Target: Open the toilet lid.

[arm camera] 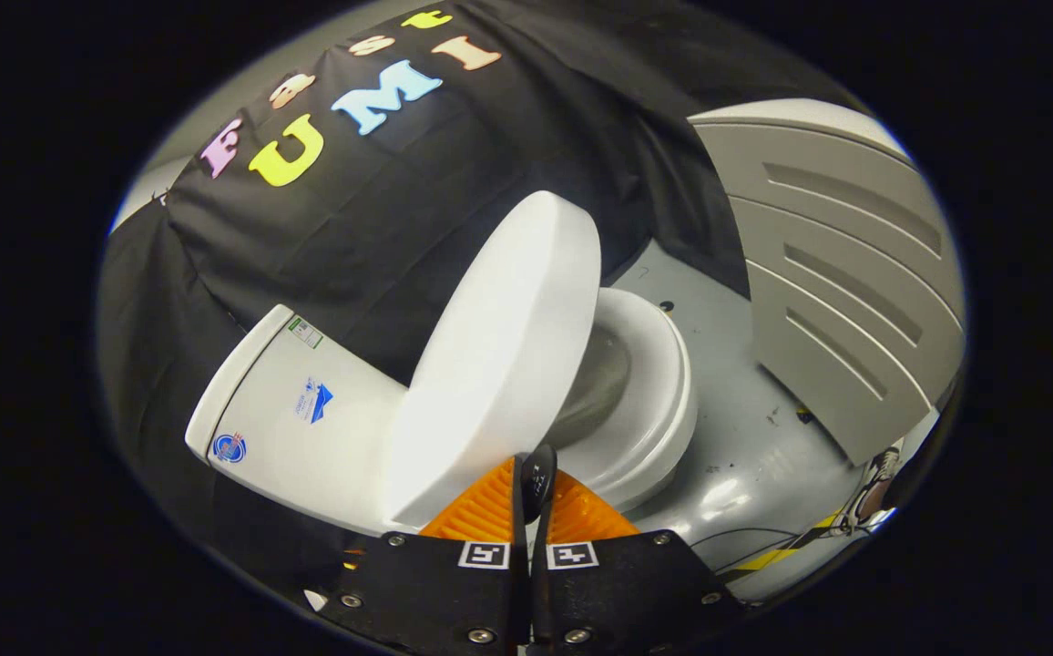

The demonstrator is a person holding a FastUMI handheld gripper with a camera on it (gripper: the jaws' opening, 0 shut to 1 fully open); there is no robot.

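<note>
Claw [529, 487]: fingers closed narrow together, gripping nothing, tips just beside the lid's lower edge.
Toilet lid [499, 355]: raised partway, tilted, directly ahead of the claw.
Bowl [645, 401]: exposed beyond the lid, inside unclear.
Tank [299, 410]: stickers, print unreadable.
Floor [736, 383]: open beside the bowl.

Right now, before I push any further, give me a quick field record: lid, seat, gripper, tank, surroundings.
lid: toilet lid raised partway, tilted back toward the tank, not yet resting on it
seat: seat ring down, bowl exposed
gripper: gripper fingers together at the lid's lower edge, nothing visibly clamped between them
tank: white tank behind the lid
surroundings: grey floor; grey slatted panel beyond the toilet
</note>
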